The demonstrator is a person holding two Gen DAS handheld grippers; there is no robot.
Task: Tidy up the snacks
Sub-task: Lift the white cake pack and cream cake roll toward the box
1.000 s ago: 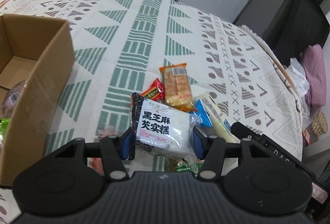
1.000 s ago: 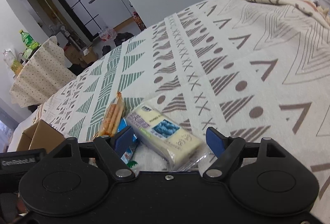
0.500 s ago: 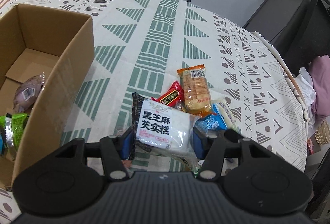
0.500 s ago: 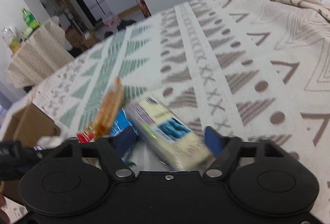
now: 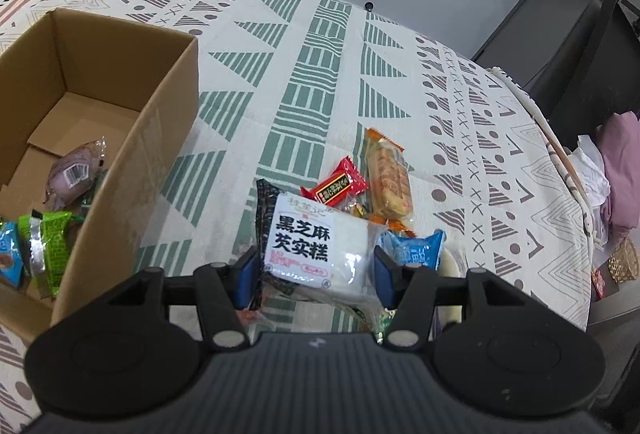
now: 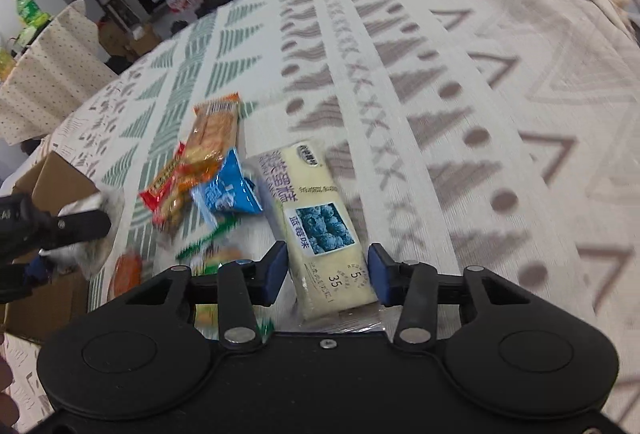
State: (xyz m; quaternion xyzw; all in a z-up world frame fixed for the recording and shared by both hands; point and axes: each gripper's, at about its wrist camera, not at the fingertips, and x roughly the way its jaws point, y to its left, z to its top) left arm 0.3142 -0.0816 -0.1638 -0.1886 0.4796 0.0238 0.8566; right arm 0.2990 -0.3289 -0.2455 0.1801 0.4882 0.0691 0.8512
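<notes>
**Carrying two snacks toward the box, one per hand-held gripper**

Holding status: left hand-held gripper [image 5: 314,268] is clamped on the white sesame cake pack [image 5: 316,246], blue pads pressing its two short sides. Pack looks lifted clear of the surface [image 5: 320,74], label face up and readable from the camera. Its long axis runs across the jaws, left to right. Side grip likely chosen so the soft wrapper doesn't fold.

Right hand-held gripper [image 6: 328,270] straddles the blueberry cake bar [image 6: 316,230]. Pads sit at its near end, touching or very nearly; can't confirm from a blurred frame whether it's lifted. Bar's long axis points away from the camera, tilted slightly left, so only the near end sits between the pads.

Cardboard box [image 5: 132,150] is left of the pile, open top, several wrapped snacks already inside. Red candy [image 5: 336,186], orange cracker pack [image 5: 390,178] and blue packet [image 5: 416,252] remain on the cloth. My read: sesame pack goes in the box next.
</notes>
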